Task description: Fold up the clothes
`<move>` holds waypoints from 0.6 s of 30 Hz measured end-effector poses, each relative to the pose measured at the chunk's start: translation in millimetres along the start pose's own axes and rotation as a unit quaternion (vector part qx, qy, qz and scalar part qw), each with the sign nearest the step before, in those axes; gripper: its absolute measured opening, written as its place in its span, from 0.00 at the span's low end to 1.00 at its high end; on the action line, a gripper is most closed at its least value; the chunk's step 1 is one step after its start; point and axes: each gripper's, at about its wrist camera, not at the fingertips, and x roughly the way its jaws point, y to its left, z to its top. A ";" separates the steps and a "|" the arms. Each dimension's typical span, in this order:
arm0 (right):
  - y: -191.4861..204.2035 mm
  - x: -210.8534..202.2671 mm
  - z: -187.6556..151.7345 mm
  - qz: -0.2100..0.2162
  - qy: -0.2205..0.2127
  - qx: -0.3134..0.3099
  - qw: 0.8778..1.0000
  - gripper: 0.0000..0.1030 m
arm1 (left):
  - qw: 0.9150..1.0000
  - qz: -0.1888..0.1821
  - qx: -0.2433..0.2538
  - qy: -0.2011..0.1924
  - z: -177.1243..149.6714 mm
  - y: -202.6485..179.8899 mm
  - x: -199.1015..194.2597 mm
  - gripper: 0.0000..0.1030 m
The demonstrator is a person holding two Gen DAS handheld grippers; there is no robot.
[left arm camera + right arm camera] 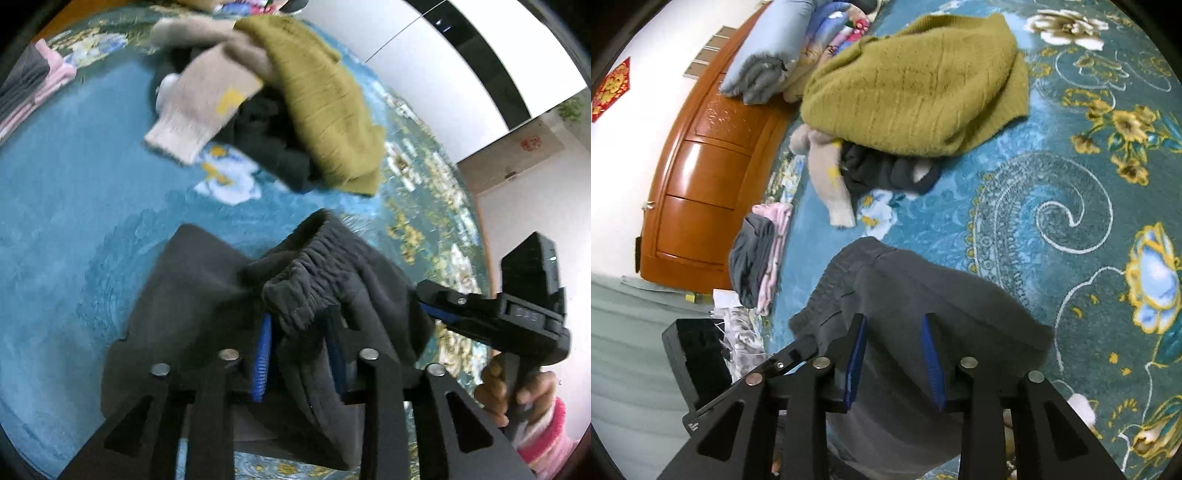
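One olive sweater [916, 85] (two claws).

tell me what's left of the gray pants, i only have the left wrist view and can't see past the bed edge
Observer: An orange wooden headboard stands there, against a white wall.
Operator: any folded clothes near it
Observer: Yes, a gray and pink stack sits at the blanket's edge.
Operator: are the right tongs on the pants
Observer: The right tongs straddle the gray pants; whether they pinch is unclear.
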 end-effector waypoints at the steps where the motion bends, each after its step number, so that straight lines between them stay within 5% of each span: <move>1: -2.9 1.9 0.0 -0.002 0.002 0.003 1.000 0.33 | 1.000 0.003 -0.003 0.003 -1.9 3.1 1.0 0.49; 2: -6.7 3.1 0.3 -0.003 0.004 0.007 1.000 0.33 | 1.000 -0.001 -0.013 0.005 -3.2 8.8 3.5 0.58; 8: -28.9 8.3 2.4 -0.003 0.009 0.045 0.999 0.33 | 0.991 -0.087 -0.095 0.030 -3.4 34.0 22.3 0.61; 14: -40.5 10.1 5.5 -0.018 0.010 0.064 0.998 0.33 | 0.985 -0.129 -0.102 0.046 0.5 23.5 30.6 0.62; 18: -41.1 9.3 7.5 -0.021 0.010 0.065 0.998 0.33 | 0.988 -0.117 -0.066 0.075 -4.8 8.7 43.0 0.62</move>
